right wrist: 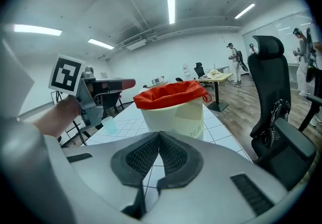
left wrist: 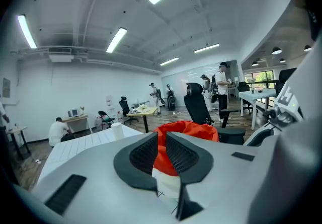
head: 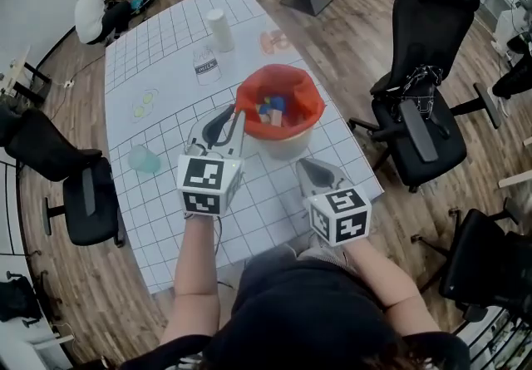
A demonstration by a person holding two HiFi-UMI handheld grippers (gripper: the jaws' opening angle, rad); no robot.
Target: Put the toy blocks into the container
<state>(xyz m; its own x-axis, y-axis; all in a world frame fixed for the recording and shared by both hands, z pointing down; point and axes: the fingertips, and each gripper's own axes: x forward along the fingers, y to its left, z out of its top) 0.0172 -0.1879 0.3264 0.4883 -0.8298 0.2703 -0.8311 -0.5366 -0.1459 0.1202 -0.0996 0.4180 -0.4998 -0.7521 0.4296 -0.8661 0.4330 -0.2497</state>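
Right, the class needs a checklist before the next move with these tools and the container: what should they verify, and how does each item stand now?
1. Container upright on table: ok.
2. Blocks inside it: ok, several lie there.
3. No loose blocks left on table: cannot tell; the pinkish thing beyond the container is unclear.
4. Left tool empty: ok, jaws slightly apart near the container's rim, nothing between.
5. Right tool empty: ok, jaws shut on nothing.
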